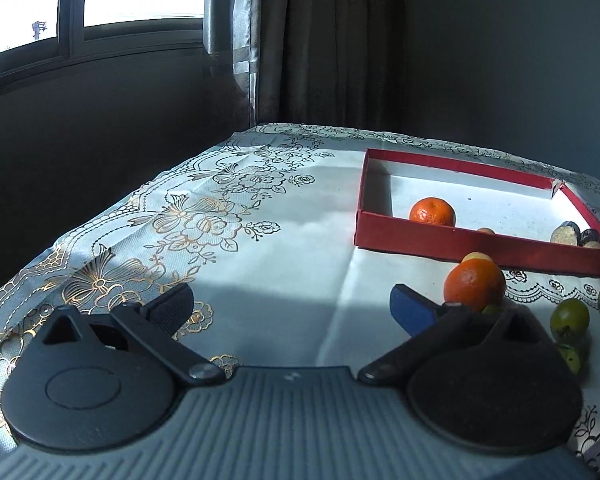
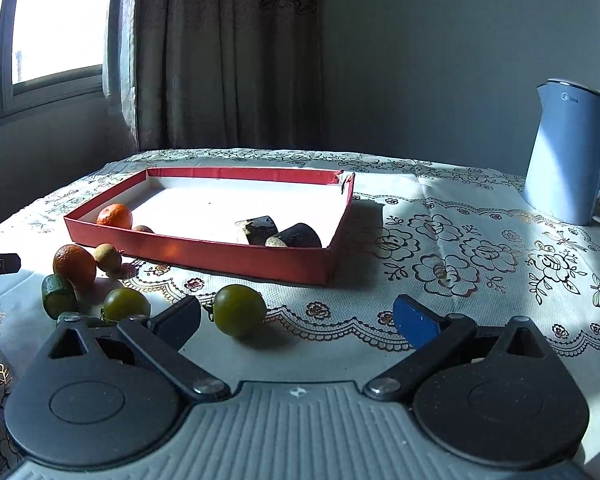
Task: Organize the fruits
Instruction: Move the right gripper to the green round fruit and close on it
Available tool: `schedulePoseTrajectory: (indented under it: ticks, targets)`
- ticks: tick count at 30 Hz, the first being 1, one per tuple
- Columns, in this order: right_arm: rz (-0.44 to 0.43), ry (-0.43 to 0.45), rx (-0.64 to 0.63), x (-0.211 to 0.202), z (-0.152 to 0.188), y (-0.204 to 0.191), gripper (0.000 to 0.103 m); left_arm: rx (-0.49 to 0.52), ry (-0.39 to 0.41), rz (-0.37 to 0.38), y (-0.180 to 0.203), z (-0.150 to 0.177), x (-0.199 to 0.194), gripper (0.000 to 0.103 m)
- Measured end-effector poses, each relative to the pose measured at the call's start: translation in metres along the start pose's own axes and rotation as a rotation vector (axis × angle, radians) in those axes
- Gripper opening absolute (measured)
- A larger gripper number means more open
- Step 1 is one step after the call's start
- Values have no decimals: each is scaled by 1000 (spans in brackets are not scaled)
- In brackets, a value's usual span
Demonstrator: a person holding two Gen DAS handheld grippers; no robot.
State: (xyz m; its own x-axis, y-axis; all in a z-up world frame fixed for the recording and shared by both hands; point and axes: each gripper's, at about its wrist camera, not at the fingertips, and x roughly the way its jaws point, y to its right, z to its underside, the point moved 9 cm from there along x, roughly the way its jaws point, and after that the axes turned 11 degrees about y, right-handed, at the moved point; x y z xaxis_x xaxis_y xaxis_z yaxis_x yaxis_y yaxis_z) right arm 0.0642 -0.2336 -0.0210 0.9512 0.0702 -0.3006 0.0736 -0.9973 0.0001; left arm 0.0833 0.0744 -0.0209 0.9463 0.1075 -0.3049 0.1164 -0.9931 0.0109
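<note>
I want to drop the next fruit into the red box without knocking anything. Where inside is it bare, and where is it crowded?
The red box is bare across its back half and middle, between the orange at the near left and the two dark pieces at the near right. The near wall is crowded. Outside, fruit clusters by the near left corner around the loose orange.

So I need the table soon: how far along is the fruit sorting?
Partly done. The red box already holds an orange, a small brown fruit and two dark pieces. Both grippers, left and right, are open and empty. Another orange and the green fruits remain outside.
</note>
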Motion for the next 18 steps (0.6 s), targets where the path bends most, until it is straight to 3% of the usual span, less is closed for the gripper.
schedulePoseTrajectory:
  ticks: [5, 18]
  targets:
    - [15, -49, -35, 15, 1, -13, 103, -44, -53, 15, -4, 6, 6, 103]
    - [11, -109, -30, 33, 5, -15, 102, -70, -61, 32, -5, 8, 6, 103]
